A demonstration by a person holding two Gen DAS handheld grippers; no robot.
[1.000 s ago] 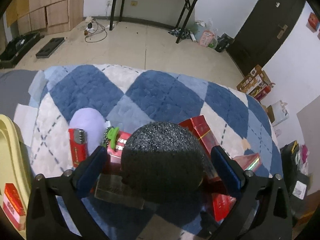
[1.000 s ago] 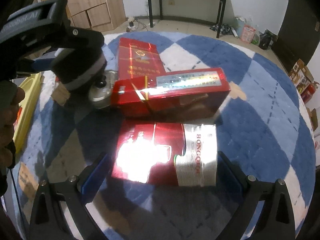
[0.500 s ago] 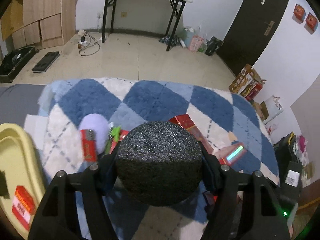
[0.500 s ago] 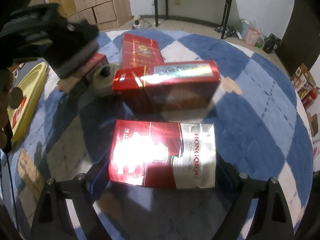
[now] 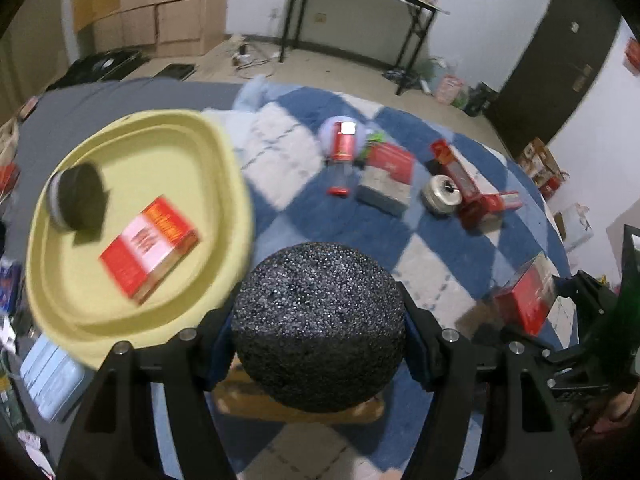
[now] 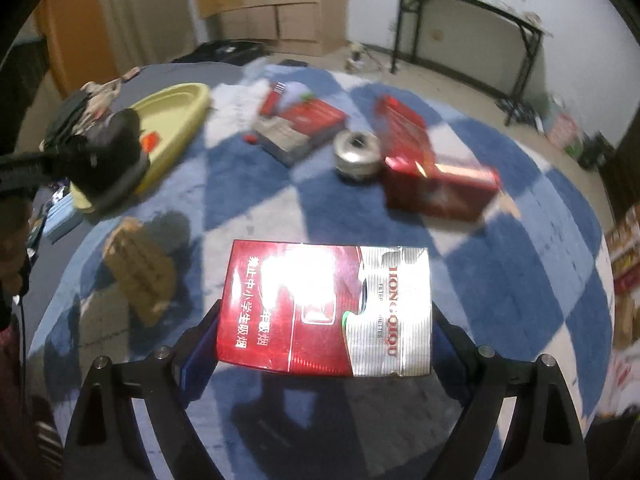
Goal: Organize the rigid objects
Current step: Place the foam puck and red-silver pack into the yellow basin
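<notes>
My left gripper (image 5: 320, 344) is shut on a black speckled round block (image 5: 320, 320), held above the near rim of the yellow tray (image 5: 168, 320). In the tray lie a red and white box (image 5: 150, 242) and another black round block (image 5: 78, 196). My right gripper (image 6: 322, 340) is shut on a red and silver carton (image 6: 324, 308), lifted off the blue checked rug (image 6: 500, 264). The right wrist view shows the left gripper (image 6: 108, 160) with its block at the tray's (image 6: 176, 112) near end.
On the rug lie a round metal tin (image 5: 442, 198), two long red cartons (image 6: 432, 184), a red and grey pack (image 5: 386, 180), a red lighter (image 5: 344, 146) and a cardboard piece (image 6: 140, 268). A pale blue box (image 5: 52, 376) sits beside the tray.
Both grippers closed, the left on the black block, the right on the carton. The left carried its block left toward the yellow tray. The right lifted the carton and rolled a little.
</notes>
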